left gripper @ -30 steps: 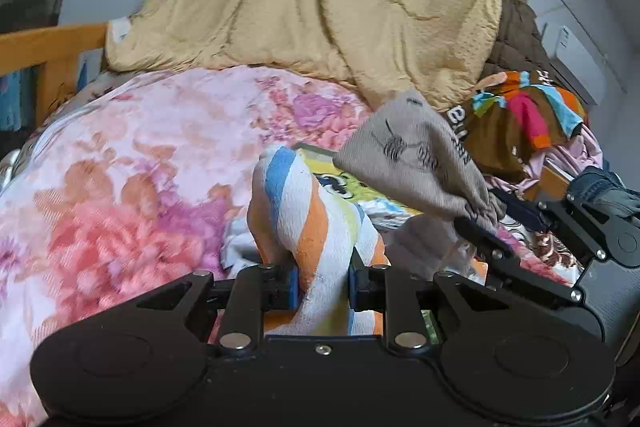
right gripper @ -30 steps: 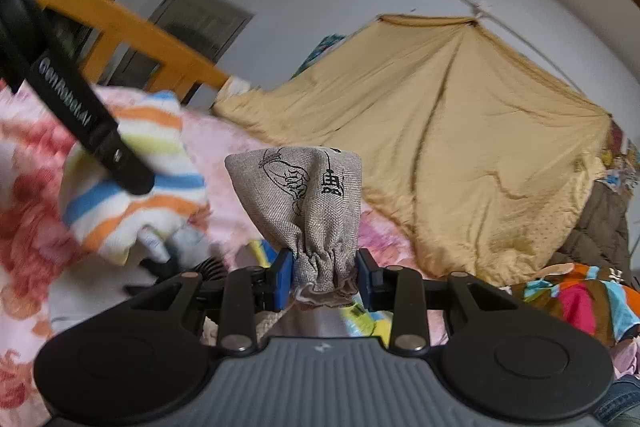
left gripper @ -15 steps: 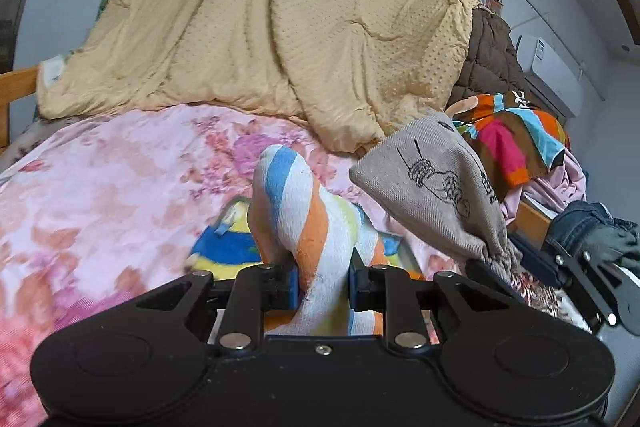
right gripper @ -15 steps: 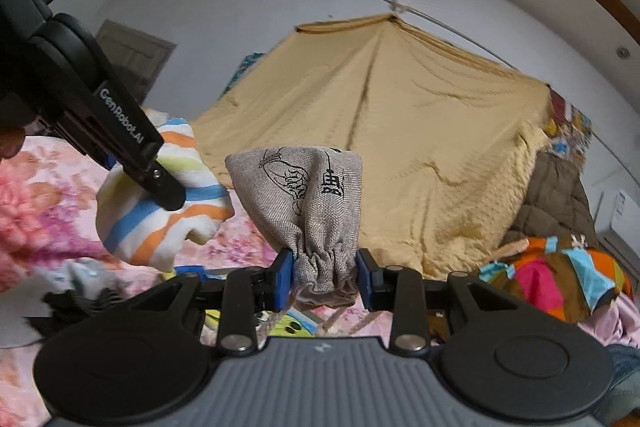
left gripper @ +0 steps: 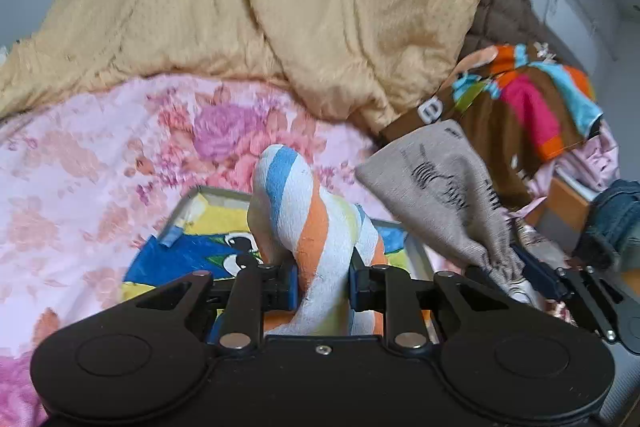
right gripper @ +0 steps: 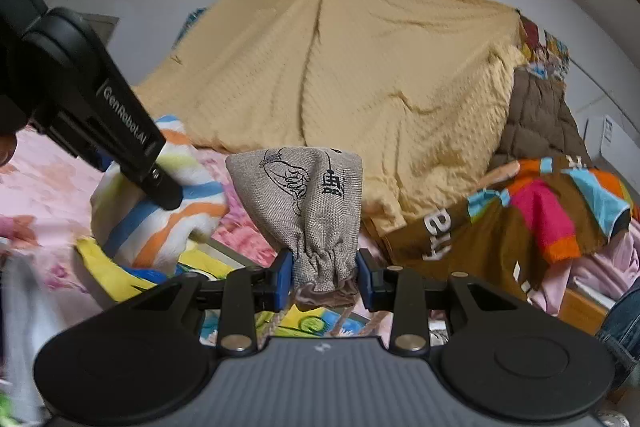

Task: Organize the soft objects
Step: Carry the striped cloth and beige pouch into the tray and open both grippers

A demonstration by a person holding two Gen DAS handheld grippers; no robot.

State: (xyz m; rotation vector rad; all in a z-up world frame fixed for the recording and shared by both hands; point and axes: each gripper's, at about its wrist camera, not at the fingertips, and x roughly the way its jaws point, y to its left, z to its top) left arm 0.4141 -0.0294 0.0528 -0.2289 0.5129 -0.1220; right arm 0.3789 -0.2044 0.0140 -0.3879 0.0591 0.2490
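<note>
Left gripper (left gripper: 322, 287) clamped on a striped cloth (left gripper: 304, 211), white with blue, orange and yellow-green bands; the pads pinch its lower part and the bulk stands up from the jaws toward 12 o'clock, leaning slightly to 11. Below and behind the cloth, a shallow tray (left gripper: 188, 203) with a blue-yellow cartoon print lies on the pink floral bedspread (left gripper: 80, 155), from about 9 to 3 o'clock of the jaws. At 2 o'clock of the left gripper, the grey drawstring pouch (left gripper: 444, 187) with black line drawing hangs in the air, its gathered neck pinched by the right gripper at 3 o'clock, near the frame's right edge. Right wrist view: the left gripper's black body comes in from 10 o'clock with the striped cloth (right gripper: 168, 211) at its tip, at 9–10 o'clock of the right gripper (right gripper: 323, 277). Right gripper closed on the pouch (right gripper: 298, 195); blue pads squeeze the gathered neck, the body flares up toward 12 o'clock. The two held items sit close together, not touching. Tan blanket (right gripper: 360, 67) hung behind at 12 o'clock, multicolour brown garment (right gripper: 520, 223) at 2–3 o'clock on the bed.
</note>
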